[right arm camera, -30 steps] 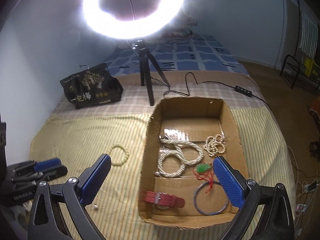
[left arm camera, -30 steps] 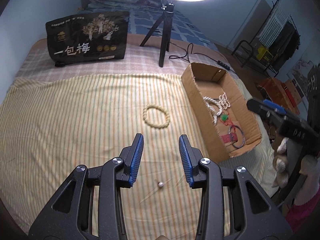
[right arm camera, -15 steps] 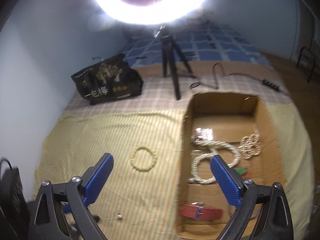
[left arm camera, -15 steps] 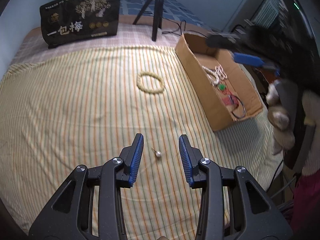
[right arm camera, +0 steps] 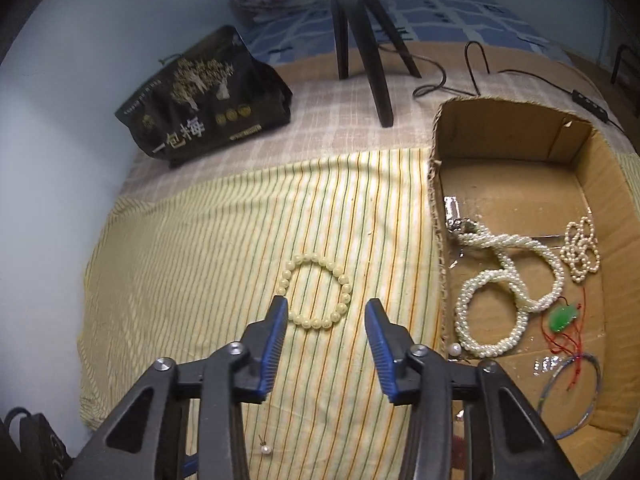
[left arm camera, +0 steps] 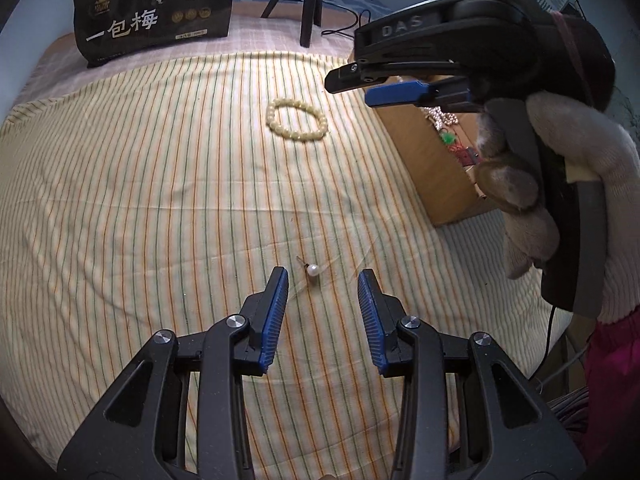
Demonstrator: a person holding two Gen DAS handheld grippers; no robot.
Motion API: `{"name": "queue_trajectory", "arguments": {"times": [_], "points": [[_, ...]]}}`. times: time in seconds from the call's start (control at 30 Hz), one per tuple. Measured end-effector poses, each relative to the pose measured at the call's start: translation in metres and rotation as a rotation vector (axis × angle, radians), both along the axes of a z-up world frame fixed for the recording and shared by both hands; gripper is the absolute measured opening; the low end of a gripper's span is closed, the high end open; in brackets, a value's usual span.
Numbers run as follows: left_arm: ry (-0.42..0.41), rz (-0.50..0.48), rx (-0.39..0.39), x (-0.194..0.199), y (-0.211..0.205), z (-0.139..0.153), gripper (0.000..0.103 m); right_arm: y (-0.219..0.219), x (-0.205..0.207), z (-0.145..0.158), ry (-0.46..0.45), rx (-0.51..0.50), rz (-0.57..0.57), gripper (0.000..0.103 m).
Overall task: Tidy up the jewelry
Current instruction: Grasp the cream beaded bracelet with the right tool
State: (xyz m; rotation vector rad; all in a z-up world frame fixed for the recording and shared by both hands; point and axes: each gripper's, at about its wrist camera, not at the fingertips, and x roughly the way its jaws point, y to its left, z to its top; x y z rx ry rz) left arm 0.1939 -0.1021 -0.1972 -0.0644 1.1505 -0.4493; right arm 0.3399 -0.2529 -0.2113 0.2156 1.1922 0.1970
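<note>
A pale yellow bead bracelet lies on the striped cloth, also in the left wrist view. My right gripper is open and empty, its tips just short of the bracelet; it shows from the side in the left wrist view. A small pearl stud earring lies on the cloth just ahead of my open, empty left gripper; it also shows in the right wrist view. The cardboard box at the right holds pearl necklaces, a green pendant and a bangle.
A black printed bag stands at the back left, also in the left wrist view. A black tripod stands behind the box with a cable trailing right. The striped cloth covers the bed.
My right gripper swung left from over the box to the bracelet and narrowed. My left gripper drew closer to the pearl earring.
</note>
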Motion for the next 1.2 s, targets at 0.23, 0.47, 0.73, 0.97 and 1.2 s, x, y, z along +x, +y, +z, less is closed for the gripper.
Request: {"name": "queue_trajectory", "arguments": {"times": [0.23, 0.47, 0.73, 0.97, 1.2], "points": [[0.010, -0.030, 0.022, -0.001, -0.007, -0.012, 0.029, 0.013, 0.005, -0.011, 0.009, -0.080, 0.013, 0.033], [0.014, -0.034, 0.052, 0.002, -0.013, -0.022, 0.029, 0.018, 0.006, -0.011, -0.010, -0.111, 0.023, 0.031], [0.014, -0.027, 0.047, 0.004, -0.013, -0.025, 0.027, 0.034, 0.012, -0.010, -0.025, -0.124, 0.068, 0.027], [0.015, -0.020, 0.048, 0.008, -0.013, -0.026, 0.024, 0.035, 0.018, -0.024, 0.005, -0.162, 0.061, 0.025], [0.025, -0.025, 0.057, 0.013, -0.015, -0.032, 0.024, 0.037, 0.023, -0.036, 0.013, -0.225, 0.071, 0.024]]}}
